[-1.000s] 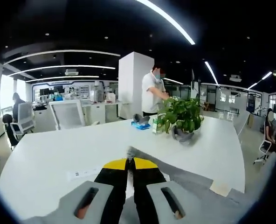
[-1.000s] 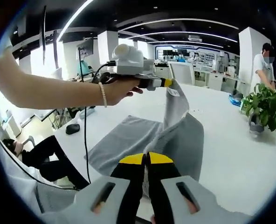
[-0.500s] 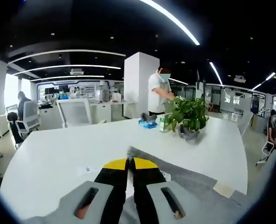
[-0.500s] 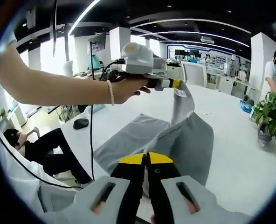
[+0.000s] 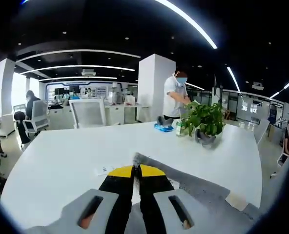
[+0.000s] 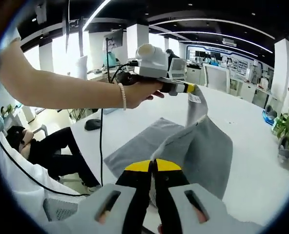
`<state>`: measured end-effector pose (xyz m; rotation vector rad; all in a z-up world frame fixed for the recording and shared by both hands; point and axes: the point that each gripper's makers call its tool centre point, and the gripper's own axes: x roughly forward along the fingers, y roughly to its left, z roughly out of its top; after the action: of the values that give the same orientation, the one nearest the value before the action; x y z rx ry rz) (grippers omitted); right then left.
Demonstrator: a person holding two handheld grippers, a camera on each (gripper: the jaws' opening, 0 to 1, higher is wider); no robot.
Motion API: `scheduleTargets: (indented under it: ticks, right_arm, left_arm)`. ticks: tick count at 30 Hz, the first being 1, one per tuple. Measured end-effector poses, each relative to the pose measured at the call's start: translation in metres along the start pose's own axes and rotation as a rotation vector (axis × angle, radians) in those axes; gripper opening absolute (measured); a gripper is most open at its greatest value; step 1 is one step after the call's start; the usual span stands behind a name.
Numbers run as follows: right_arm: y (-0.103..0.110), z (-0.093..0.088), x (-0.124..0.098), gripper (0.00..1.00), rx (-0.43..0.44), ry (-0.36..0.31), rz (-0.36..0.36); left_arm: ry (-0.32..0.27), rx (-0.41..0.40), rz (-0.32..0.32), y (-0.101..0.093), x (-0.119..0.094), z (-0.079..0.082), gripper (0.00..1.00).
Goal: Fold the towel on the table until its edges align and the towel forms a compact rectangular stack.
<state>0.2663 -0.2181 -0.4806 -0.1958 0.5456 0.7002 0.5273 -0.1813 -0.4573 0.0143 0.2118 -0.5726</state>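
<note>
Aloft, both grippers [image 5: 133, 170] [image 6: 152, 165] pinch the soft grey towel [image 6: 203, 151], draped in folds.

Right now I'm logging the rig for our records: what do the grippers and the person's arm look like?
Each gripper, left gripper and right gripper, has black jaws with yellow tips above grey housings with slots. Seen from the right gripper view, the left gripper carries a white box, trails a black cable, and the bare arm wears a beaded bracelet.

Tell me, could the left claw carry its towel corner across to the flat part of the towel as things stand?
Probably yes. The left claw is shut on a lifted corner of the towel, and the flat part lies just below it on the table with nothing in between. The right claw pinches the near edge.
</note>
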Motion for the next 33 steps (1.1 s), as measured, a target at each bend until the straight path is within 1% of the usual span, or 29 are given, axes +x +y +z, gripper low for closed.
scheduleTargets:
  ticks: [5,12,20,28,33]
  right_arm:
    - [0.012,0.001,0.007,0.00,-0.045,0.016,0.034]
    - [0.026,0.003,0.016,0.00,-0.069,0.020,0.078]
    - [0.034,0.002,0.024,0.00,-0.091,0.029,0.112]
    - [0.043,0.005,0.032,0.00,-0.104,0.035,0.150]
    - [0.049,0.003,0.038,0.00,-0.120,0.048,0.171]
  left_arm:
    - [0.002,-0.011,0.019,0.012,-0.003,-0.005,0.03]
    - [0.012,-0.011,0.033,0.023,-0.010,-0.011,0.03]
    - [0.020,-0.021,0.057,0.038,-0.018,-0.016,0.03]
    - [0.031,-0.035,0.082,0.051,-0.023,-0.024,0.03]
    - [0.035,-0.044,0.086,0.058,-0.024,-0.029,0.03]
